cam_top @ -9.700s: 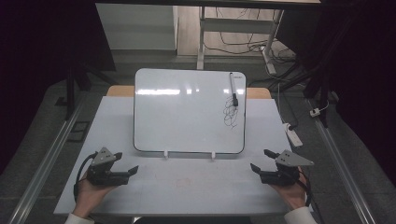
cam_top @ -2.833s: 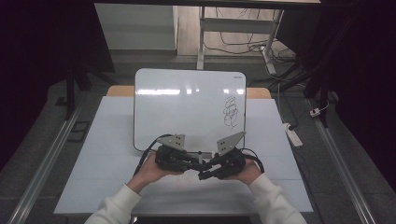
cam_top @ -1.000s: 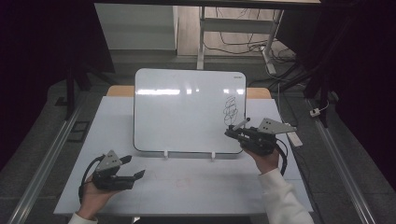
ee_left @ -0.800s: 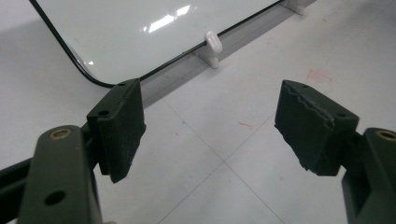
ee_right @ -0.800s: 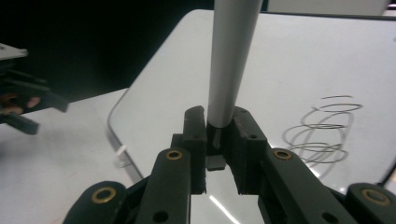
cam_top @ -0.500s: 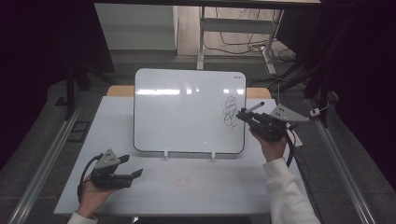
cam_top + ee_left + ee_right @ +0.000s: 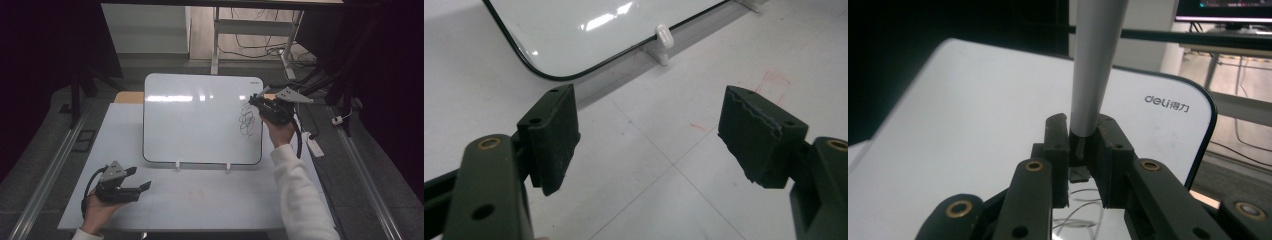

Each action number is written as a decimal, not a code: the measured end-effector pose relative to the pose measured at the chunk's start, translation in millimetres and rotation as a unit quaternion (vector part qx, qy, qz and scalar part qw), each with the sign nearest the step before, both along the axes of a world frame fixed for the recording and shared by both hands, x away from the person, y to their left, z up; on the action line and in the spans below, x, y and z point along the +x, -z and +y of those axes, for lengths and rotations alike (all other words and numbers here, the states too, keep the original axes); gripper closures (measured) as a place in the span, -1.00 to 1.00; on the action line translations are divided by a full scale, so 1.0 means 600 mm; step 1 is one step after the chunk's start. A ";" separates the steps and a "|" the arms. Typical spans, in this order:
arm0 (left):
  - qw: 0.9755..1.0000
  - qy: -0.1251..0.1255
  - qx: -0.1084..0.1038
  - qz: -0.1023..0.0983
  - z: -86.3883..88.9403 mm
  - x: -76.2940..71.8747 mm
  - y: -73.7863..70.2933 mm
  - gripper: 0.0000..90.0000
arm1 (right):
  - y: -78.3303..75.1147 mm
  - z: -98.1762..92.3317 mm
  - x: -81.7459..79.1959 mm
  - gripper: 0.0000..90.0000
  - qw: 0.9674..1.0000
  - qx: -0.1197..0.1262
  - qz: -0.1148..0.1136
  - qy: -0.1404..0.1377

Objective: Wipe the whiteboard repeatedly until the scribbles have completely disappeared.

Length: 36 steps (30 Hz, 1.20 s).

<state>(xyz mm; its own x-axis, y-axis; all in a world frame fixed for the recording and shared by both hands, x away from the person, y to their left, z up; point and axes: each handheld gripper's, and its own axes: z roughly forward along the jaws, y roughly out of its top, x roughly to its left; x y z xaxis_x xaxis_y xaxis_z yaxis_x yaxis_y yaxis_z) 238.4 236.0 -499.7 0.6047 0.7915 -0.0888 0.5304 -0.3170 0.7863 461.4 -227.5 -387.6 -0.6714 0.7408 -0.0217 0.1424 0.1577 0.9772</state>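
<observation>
A white whiteboard (image 7: pixel 200 120) stands propped on the table, with a black scribble (image 7: pixel 246 120) near its right edge. My right gripper (image 7: pixel 255 99) hovers by the board's upper right corner, just above the scribble, shut on a grey marker (image 7: pixel 263 90). In the right gripper view the marker (image 7: pixel 1095 60) rises from between the closed jaws of the right gripper (image 7: pixel 1082 145), over the whiteboard (image 7: pixel 973 110). My left gripper (image 7: pixel 141 179) rests at the table's front left. Its jaws stand wide apart with nothing between them in the left gripper view (image 7: pixel 649 140).
Two small white clips (image 7: pixel 177 165) hold the board's lower edge. A white oblong device (image 7: pixel 314 145) lies at the table's right edge. Faint red marks (image 7: pixel 774 82) stain the tabletop in front of the board. Cables lie on the floor behind.
My right gripper, with the marker in it, has moved away from me and upward along the board's right side toward its top corner. The left gripper has stayed put.
</observation>
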 end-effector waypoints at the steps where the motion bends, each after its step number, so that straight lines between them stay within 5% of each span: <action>1: 1.000 0.000 0.000 0.000 0.000 0.000 0.000 -0.44 | 0.002 0.000 0.008 0.71 1.000 0.001 0.003 0.005; 7: 1.000 -0.004 -0.001 0.004 0.004 0.001 0.004 -0.44 | 0.019 -0.001 0.030 0.72 1.000 0.004 0.015 0.019; 10: 1.000 -0.007 -0.001 0.005 0.006 0.002 0.005 -0.44 | 0.037 0.017 0.023 0.71 1.000 -0.004 0.026 -0.012; 13: 1.000 -0.006 -0.003 0.005 0.005 0.002 0.005 -0.44 | 0.040 0.029 0.015 0.72 0.999 -0.034 0.011 -0.023; 15: 1.000 -0.006 -0.002 0.005 0.004 0.001 0.004 -0.44 | 0.032 0.010 0.024 0.72 1.000 -0.008 0.000 0.018; 17: 1.000 -0.006 -0.002 0.004 0.004 0.001 0.004 -0.44 | 0.033 -0.002 0.030 0.72 0.999 0.022 0.002 0.030; 21: 1.000 -0.008 -0.005 0.004 0.007 0.002 0.005 -0.44 | 0.053 0.033 0.009 0.72 0.999 -0.032 -0.006 -0.029; 23: 1.000 -0.008 -0.006 0.006 0.007 0.003 0.005 -0.44 | 0.053 0.032 0.008 0.72 0.999 -0.037 -0.010 -0.026; 24: 1.000 -0.008 -0.006 0.007 0.007 0.002 0.006 -0.44 | 0.047 0.012 0.015 0.72 1.000 -0.005 -0.008 0.006; 27: 1.000 -0.007 -0.007 0.005 0.006 0.001 0.004 -0.44 | 0.046 -0.007 0.020 0.72 0.999 0.029 -0.004 0.030; 31: 1.000 -0.008 -0.008 0.006 0.006 0.004 0.005 -0.44 | 0.058 0.023 0.006 0.72 0.999 -0.023 -0.008 -0.023; 34: 1.000 -0.008 -0.008 0.009 0.005 0.004 0.006 -0.44 | 0.052 0.004 0.013 0.72 1.000 0.011 -0.007 0.008; 35: 1.000 -0.007 -0.008 0.008 0.005 0.003 0.005 -0.44 | 0.054 -0.005 0.016 0.72 0.999 0.046 0.004 0.021; 36: 1.000 -0.006 -0.010 0.007 0.004 0.003 0.004 -0.44 | 0.057 0.005 0.012 0.72 1.000 0.030 0.005 0.007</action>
<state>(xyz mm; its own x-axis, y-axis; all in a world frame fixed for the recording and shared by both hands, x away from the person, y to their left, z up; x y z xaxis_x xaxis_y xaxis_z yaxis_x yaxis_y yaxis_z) 240.2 238.6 -502.2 0.5942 0.7965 -0.1120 0.5442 -0.2956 0.7851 468.8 -224.3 -422.0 -0.6602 0.7505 0.0292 0.1538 0.0970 0.9833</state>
